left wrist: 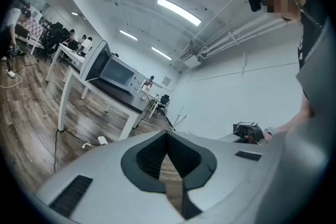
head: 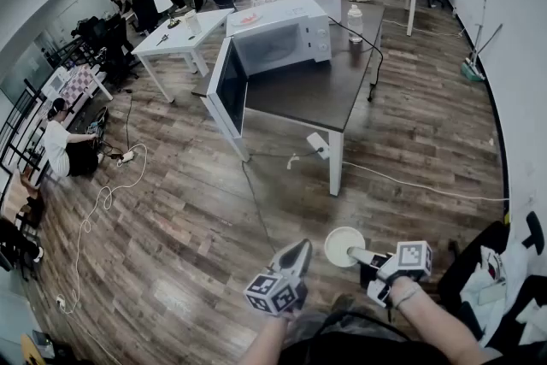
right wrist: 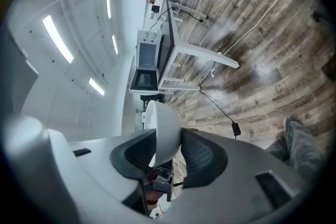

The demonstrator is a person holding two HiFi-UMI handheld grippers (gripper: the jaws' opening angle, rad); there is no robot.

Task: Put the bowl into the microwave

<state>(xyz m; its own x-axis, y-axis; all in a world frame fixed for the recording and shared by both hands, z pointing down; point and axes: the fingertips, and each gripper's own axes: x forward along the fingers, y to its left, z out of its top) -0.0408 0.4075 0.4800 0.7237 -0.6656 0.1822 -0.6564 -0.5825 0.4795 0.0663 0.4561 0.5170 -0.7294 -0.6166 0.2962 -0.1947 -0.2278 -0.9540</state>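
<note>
- The white round bowl is hanging over the wooden floor, well apart from the white microwave oven. The microwave is standing ahead on the dark-topped desk with its door swung open.
- The right gripper is pinching the bowl's rim between partly spread jaws, and the bowl is pointing towards the microwave.
- The left gripper is riding just beside it, about as far from the microwave, with its jaws pressed together on nothing.
</note>
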